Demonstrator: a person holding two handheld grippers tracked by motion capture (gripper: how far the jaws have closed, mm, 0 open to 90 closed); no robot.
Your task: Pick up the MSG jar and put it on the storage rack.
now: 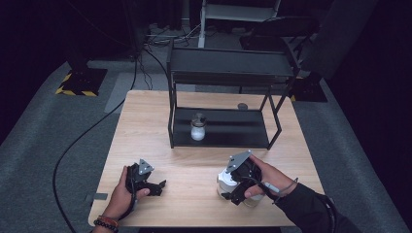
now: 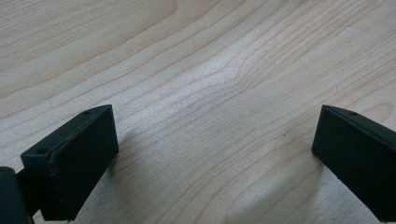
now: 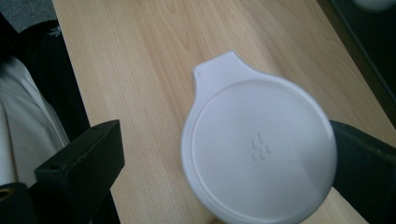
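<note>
Pale wood grain covers the desk (image 1: 194, 170), with a black shelf rack (image 1: 223, 77) at its far side holding a small jar (image 1: 197, 127). Near the front edge, the right claw (image 3: 224, 154) stands wide around a white tub (image 1: 226, 183), its round tabbed lid (image 3: 259, 149) between the jaws, one jaw touching its rim. Well apart, the left claw (image 2: 215, 144) gapes wide over bare wood.

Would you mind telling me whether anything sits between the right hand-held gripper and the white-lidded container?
Nothing visible does: the right hand-held gripper hangs open directly over the container's white lid, one jaw either side.
</note>
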